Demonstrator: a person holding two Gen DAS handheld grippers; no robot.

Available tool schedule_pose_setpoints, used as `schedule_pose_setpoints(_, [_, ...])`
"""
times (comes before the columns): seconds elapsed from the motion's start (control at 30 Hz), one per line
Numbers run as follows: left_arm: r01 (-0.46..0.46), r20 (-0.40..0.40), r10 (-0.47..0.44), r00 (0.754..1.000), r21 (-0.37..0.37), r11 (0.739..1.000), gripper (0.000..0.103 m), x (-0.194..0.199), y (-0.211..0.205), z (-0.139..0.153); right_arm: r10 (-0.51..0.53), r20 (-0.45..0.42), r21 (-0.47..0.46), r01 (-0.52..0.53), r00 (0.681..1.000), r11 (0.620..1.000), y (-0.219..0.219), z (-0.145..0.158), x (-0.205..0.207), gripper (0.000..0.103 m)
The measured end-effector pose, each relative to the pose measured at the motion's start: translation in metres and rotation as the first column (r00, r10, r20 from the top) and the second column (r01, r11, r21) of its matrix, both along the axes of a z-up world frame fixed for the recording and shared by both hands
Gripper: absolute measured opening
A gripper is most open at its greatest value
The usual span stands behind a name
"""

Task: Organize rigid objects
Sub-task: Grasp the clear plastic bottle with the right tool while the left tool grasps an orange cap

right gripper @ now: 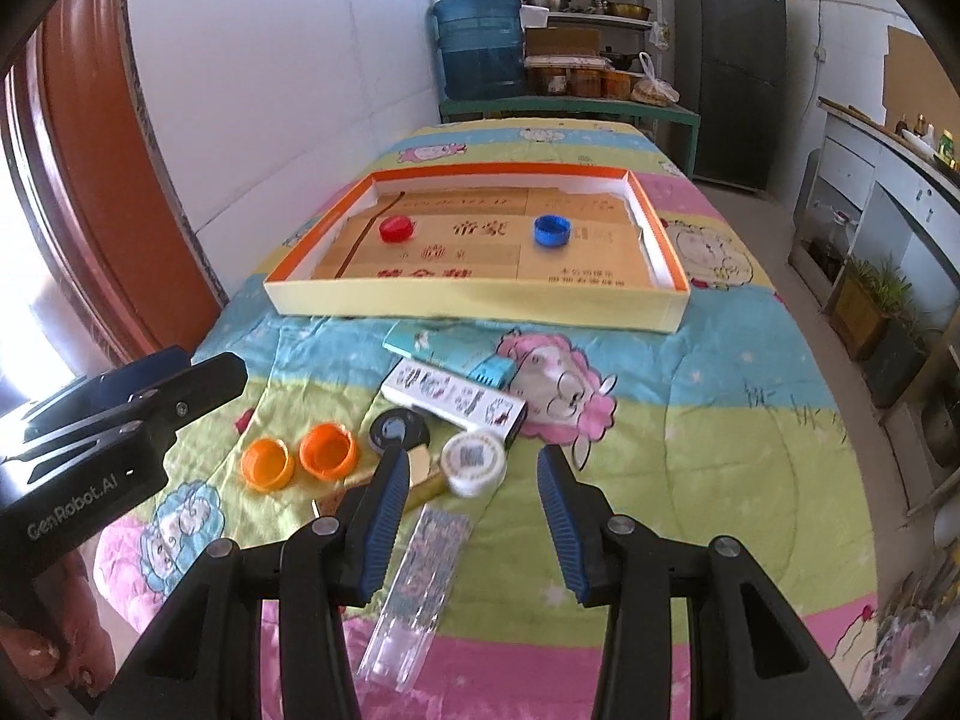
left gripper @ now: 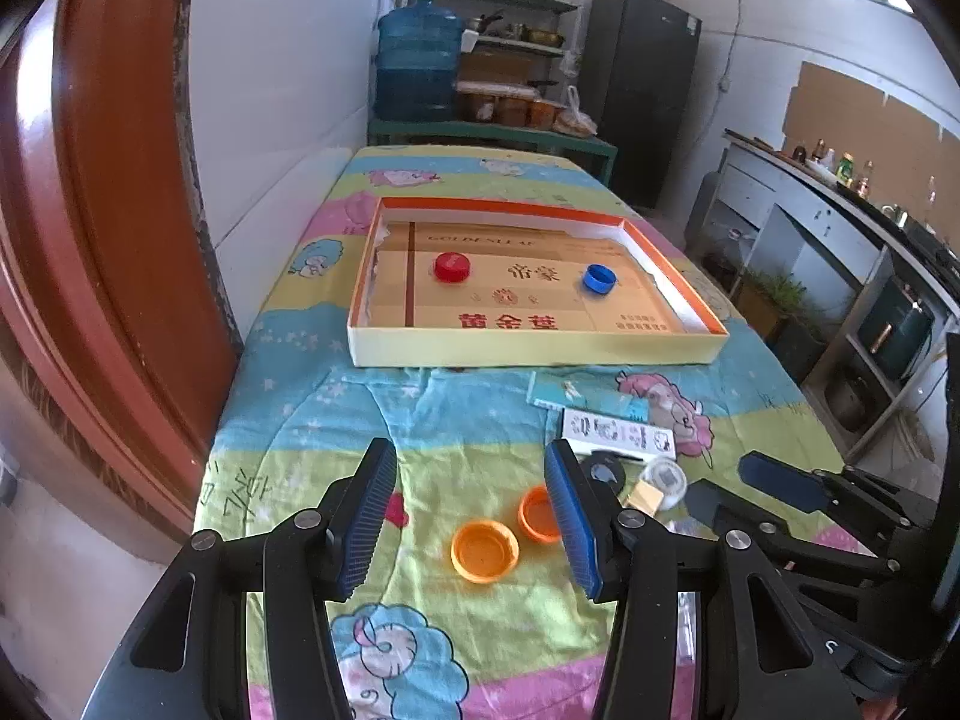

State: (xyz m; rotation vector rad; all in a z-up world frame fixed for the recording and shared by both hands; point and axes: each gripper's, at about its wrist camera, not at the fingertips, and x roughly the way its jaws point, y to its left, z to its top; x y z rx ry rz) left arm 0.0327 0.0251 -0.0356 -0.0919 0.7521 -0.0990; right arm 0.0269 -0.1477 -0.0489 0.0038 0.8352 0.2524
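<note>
red cap (left gripper: 451, 267) | blue cap (left gripper: 599, 278) | apart in tray (left gripper: 540, 354) | two orange caps (left gripper: 485, 552) open-side up on cloth

- Left gripper (left gripper: 471, 519): two orange caps (left gripper: 485, 552) between its fingers and just ahead; bare surface (left gripper: 372, 420) beyond, up to the tray (left gripper: 534, 351) wall.
- Right gripper (right gripper: 474, 516): white round lid (right gripper: 474, 461), black disc (right gripper: 399, 431), patterned box (right gripper: 456, 399) crowd ahead-left; bare cloth to its right.

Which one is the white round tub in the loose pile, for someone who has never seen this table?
Start at the shallow orange-rimmed box on the cartoon-print cloth, then come toward the camera to the loose pile. The white round tub lies at its near right edge, just right of the black tape roll. Unlike the two open orange caps, it is white with a printed code on top.
</note>
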Motion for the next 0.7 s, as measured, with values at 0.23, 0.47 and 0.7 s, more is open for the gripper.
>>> schedule_pose_setpoints(0.23, [0.023, 0.013, -0.023, 1.0, -0.001, 1.0, 0.053, -0.014, -0.005, -0.012, -0.01, -0.012, 0.004, 0.01, 1.0, 1.0, 0.001, -0.01, -0.009, 0.044])
schedule_pose_setpoints(0.47, [0.013, 0.021, -0.013, 1.0, -0.006, 1.0, 0.053, -0.024, -0.002, -0.022, -0.02, -0.023, 0.009, 0.02, 1.0, 1.0, 0.001, -0.017, -0.015, 0.044])
schedule_pose_setpoints(0.7, [0.019, 0.019, -0.019, 1.0, -0.016, 1.0, 0.053, -0.03, 0.001, -0.036, -0.022, -0.021, -0.004, 0.022, 1.0, 1.0, 0.005, -0.024, -0.023, 0.044])
